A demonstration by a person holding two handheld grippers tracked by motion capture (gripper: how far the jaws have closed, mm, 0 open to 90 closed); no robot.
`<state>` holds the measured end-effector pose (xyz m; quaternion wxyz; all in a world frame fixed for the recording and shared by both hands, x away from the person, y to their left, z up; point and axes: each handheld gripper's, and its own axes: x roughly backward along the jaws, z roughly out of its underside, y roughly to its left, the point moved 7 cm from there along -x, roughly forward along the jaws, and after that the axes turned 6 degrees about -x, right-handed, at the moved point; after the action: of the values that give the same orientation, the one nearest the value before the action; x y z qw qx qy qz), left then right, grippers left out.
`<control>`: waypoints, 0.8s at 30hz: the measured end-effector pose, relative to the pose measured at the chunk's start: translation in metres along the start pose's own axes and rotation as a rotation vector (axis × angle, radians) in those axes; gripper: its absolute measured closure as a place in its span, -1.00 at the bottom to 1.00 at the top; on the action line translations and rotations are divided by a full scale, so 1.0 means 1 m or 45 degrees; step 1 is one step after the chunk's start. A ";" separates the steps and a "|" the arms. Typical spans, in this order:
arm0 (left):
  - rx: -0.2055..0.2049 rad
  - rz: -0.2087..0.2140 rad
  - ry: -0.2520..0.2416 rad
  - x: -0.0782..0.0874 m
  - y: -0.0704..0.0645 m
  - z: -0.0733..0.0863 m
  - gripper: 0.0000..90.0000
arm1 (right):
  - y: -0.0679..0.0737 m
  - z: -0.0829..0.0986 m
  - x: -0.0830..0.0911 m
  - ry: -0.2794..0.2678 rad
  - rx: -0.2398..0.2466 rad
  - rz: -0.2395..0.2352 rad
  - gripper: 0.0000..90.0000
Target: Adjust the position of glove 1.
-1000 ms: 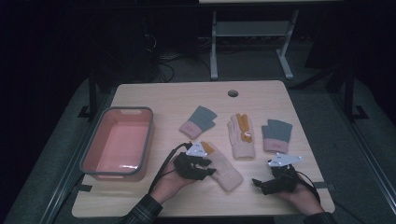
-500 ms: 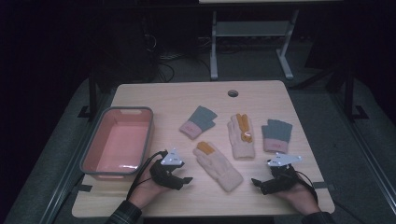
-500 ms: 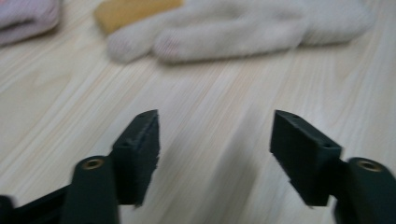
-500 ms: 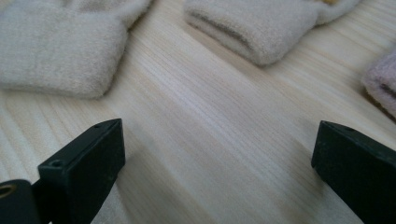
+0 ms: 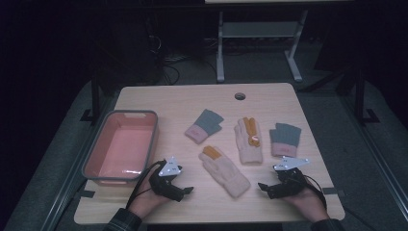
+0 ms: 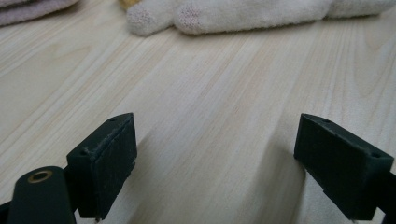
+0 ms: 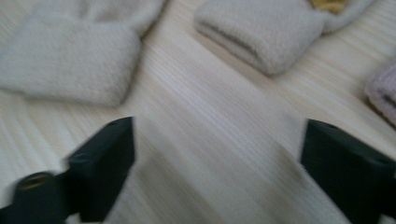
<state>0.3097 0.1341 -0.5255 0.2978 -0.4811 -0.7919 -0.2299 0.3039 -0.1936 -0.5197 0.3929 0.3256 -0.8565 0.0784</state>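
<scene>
While both grippers rest low on the near edge of the table [image 5: 288, 103], the left gripper [image 5: 185, 191] and the right gripper [image 5: 263, 186] flank the cream glove [image 5: 225, 172] that lies between them, and both point inward at it. In each gripper view the two black jaws stand wide apart with nothing but bare wood between them.

The cream glove lies slantwise, its orange-tipped fingers toward the far left and its cuff toward the near right. The cuff end lies nearer the right gripper, and in the right gripper view it sits just ahead and to the left of the jaws; the fingertips show at the top of the left gripper view, a little farther off. By my judgement the right hand has the shorter reach, across open wood.

Beyond lie a second cream glove [image 5: 248, 140], upright on the table, a grey-and-pink mitt [image 5: 204, 125] to its left and another [image 5: 284, 140] to its right. The pink bin [image 5: 94, 153] stands at the left, just beyond the left gripper, empty.
</scene>
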 end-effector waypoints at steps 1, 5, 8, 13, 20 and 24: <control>-0.002 0.000 0.002 0.000 0.000 0.000 -0.72 | 0.001 -0.005 0.001 -0.003 -0.014 -0.013 -0.40; 0.001 -0.001 0.002 0.000 0.000 0.000 -0.72 | 0.003 -0.018 0.004 -0.023 -0.041 -0.066 0.19; 0.004 -0.002 0.002 0.000 0.000 0.000 -0.72 | 0.005 -0.027 0.003 -0.020 -0.063 -0.104 0.59; 0.006 -0.005 0.003 0.000 0.001 0.000 -0.72 | 0.004 -0.041 -0.004 -0.022 -0.028 -0.091 1.00; 0.009 -0.002 0.007 0.000 0.001 0.000 -0.72 | 0.009 -0.068 -0.026 -0.032 0.008 -0.092 1.00; 0.012 -0.003 0.004 0.000 0.001 0.000 -0.72 | 0.012 -0.087 -0.043 -0.036 0.000 -0.104 1.00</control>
<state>0.3108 0.1345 -0.5254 0.3010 -0.4782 -0.7932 -0.2272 0.3713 -0.1287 -0.4903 0.3838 0.3614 -0.8478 0.0576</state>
